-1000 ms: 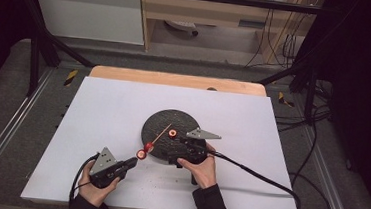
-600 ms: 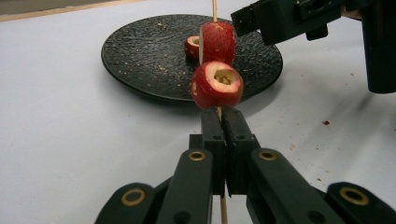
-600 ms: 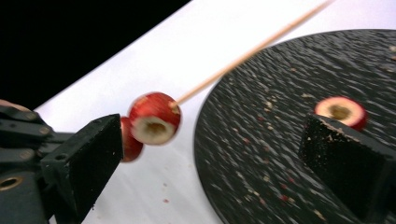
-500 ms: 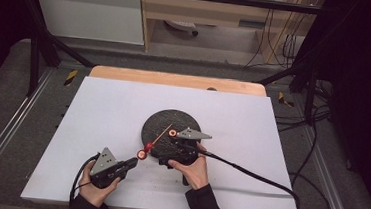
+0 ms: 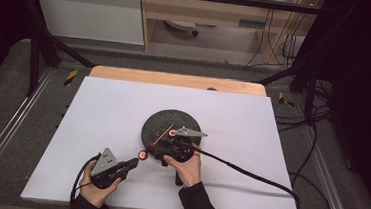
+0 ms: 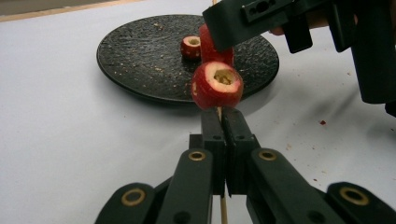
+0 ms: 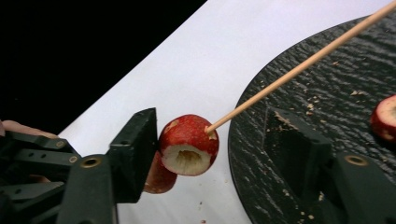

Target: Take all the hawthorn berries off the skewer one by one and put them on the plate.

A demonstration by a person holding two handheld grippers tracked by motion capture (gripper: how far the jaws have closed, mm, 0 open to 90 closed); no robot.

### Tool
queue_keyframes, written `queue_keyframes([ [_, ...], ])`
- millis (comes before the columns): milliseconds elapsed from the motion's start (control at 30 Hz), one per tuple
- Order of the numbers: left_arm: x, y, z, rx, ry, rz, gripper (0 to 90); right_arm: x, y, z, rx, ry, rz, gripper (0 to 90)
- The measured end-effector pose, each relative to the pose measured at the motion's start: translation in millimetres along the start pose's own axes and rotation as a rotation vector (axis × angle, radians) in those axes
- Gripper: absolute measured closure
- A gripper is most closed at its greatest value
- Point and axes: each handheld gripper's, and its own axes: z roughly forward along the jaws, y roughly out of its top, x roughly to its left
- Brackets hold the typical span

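Note:
My left gripper (image 6: 223,122) is shut on a thin wooden skewer (image 7: 299,65) near its lower end. Two cored red fruits are threaded on it: one (image 6: 217,84) just beyond the jaw tips, and the other (image 6: 212,44) behind it. In the high view the left gripper (image 5: 130,162) sits at the table's front, the skewer slanting up over a round black plate (image 5: 172,118). My right gripper (image 7: 215,140) is open, its jaws straddling the outer skewered fruit (image 7: 189,144), which sits close to the left jaw. A third cored fruit (image 6: 190,45) lies on the plate.
A white sheet (image 5: 98,107) covers the table, with a wooden edge (image 5: 175,78) at the back. Crumbs dot the black plate and the sheet near it. The right gripper's cable (image 5: 248,173) trails off to the right across the sheet.
My right gripper has moved left along the skewer toward the left gripper and now straddles the skewered fruit. The left gripper has edged slightly right, still shut on the skewer.

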Motion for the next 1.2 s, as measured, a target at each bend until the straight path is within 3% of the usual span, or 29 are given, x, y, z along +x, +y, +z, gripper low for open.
queue_keyframes([
  [333,-1.1,0.3,0.7,-0.002,-0.003,0.002,88.5,0.9,0.9,0.1,0.019,0.054,0.066,53.9],
  [633,-1.7,0.5,0.7,-0.006,-0.006,0.002,88.5,1.1,0.8,0.0,0.027,0.068,0.077,59.9],
  [800,-1.3,1.1,-0.7,-0.013,-0.005,0.001,88.5,1.1,4.4,-2.5,0.012,0.059,0.069,60.0],
  [1200,-1.3,1.9,-2.7,-0.028,-0.005,0.001,88.5,-4.5,27.7,-16.5,-0.037,-0.019,0.011,60.0],
])
